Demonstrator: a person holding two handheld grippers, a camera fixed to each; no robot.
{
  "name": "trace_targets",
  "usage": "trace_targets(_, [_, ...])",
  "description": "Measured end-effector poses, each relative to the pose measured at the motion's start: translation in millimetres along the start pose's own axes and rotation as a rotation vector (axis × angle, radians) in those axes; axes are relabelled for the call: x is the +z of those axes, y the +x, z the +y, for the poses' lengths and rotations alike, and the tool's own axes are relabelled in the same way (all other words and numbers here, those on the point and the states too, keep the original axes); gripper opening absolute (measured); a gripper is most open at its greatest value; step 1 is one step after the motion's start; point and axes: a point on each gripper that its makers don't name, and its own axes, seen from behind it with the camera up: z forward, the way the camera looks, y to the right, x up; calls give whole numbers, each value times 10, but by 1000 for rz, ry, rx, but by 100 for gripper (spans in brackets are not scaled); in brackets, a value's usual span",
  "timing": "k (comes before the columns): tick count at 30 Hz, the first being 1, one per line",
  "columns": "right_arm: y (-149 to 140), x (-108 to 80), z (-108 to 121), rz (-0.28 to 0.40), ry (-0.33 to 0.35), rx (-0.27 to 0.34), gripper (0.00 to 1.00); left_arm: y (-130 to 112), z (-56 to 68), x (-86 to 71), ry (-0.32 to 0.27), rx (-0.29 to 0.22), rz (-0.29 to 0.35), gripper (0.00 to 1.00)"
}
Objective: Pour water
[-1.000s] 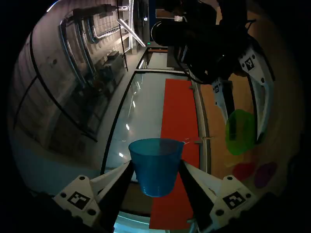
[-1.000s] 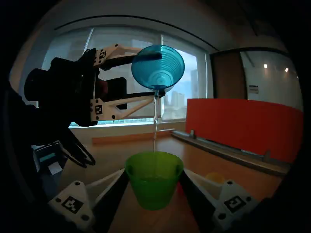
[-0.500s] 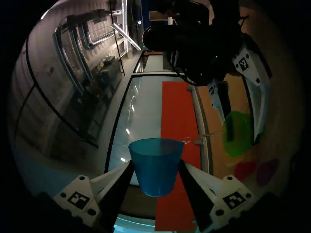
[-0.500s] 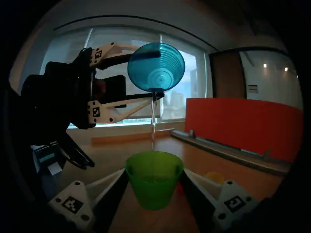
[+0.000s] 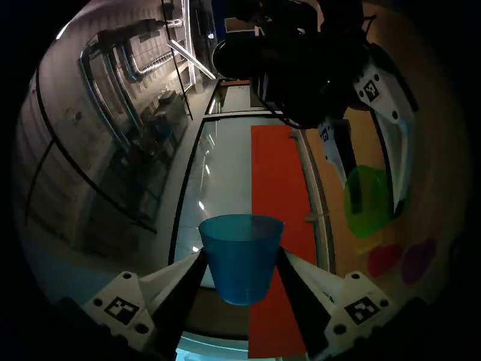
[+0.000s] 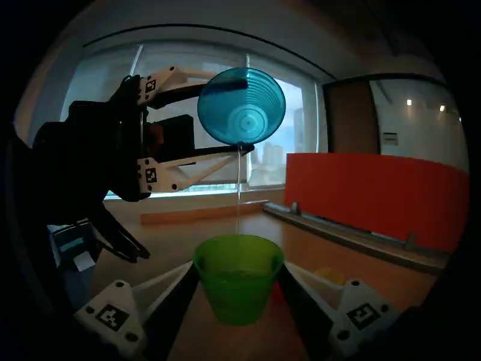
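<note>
Left tongs (image 5: 240,257) clamp the tipped blue cup (image 6: 242,120) above the green cup (image 6: 238,283), gripped by right tongs (image 6: 238,268); the stream (image 6: 238,186) has thinned, probably nearly emptied.

White moulded fingers (image 5: 171,277) with black inner faces on the left claw (image 5: 240,257). Carries a square black-and-white marker (image 5: 121,309) ringed by dark screws on each base. Same build on the right claw (image 6: 238,271). Behind the left fingers sits a bulky black housing (image 6: 84,150) trailing looped black cables (image 6: 123,240).
</note>
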Motion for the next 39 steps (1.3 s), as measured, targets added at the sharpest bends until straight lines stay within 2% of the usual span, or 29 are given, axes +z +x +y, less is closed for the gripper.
trace_targets(11, [15,11,1,2,0,-1,89,-22,-7,18,-7,0,-4,81])
trace_targets(16, [30,7,2,4,-1,-1,89,-55,21,22,-10,-35,-13,81])
trace_targets(20, [49,2,13,6,-3,-1,89,-94,36,33,-13,-88,-22,81])
trace_targets(24, [55,-9,21,9,-6,-2,89,-172,38,48,-10,-173,-41,81])
trace_targets(28, [46,-26,33,10,-10,-3,89,-246,42,67,-8,-282,-57,81])
trace_targets(39, [54,-29,39,15,-14,-4,89,-288,-26,32,-6,-638,-43,81])
